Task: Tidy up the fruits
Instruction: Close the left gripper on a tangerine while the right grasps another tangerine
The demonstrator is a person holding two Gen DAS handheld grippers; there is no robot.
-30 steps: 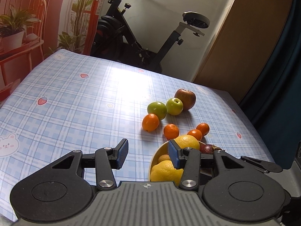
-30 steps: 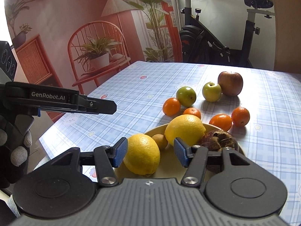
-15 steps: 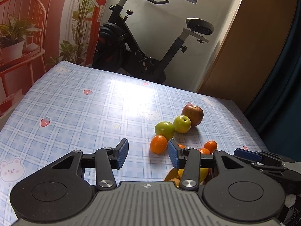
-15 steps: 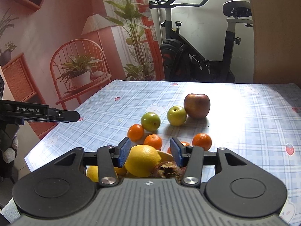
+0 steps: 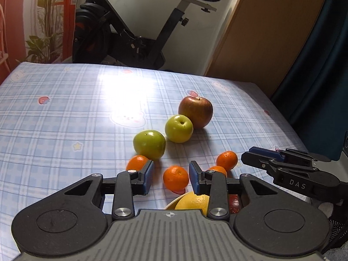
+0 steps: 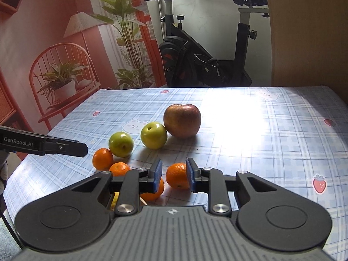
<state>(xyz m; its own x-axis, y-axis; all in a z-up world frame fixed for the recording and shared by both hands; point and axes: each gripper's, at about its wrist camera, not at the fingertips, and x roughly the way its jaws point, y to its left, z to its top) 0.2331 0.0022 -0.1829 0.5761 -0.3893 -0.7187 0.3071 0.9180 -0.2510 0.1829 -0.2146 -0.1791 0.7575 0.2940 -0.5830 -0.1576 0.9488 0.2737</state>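
We are holding both grippers low over the table (image 5: pixel 65 119) with the blue check cloth, pointing them down twd the fruit.

L gripper (image 5: pixel 171 179): its jaws have just been closing, but they are standing apart, pinching nothing. Through the gap we are seeing the middle mandarin (image 5: pixel 176 178), which is lying on the cloth past the pads (image 5: pixel 148 179), w/ free space on each side.

R gripper (image 6: pixel 173 174): its jaws are drawn close together, only a narrow slot remaining, and nothing is clamped. The far-right mandarin (image 6: pixel 177 175) is showing in that slot. It is sitting on the cloth just ahead of the tips, and one pad is covering its edge.

Fruit is lying loose near the table's middle. The red apple (image 5: pixel 195 112) is the farthest. The two green apples (image 5: pixel 178 128) are lying in a row in front of it, the nearer-to-apple one touching it or almost. Four mandarins are lying closer to us.

The yellow bowl (image 5: pixel 171 204) is mostly hiding under the L gripper body, w/ a lemon (image 5: pixel 193 201) inside.

An exercise bike (image 5: pixel 130 32) is standing behind the table.
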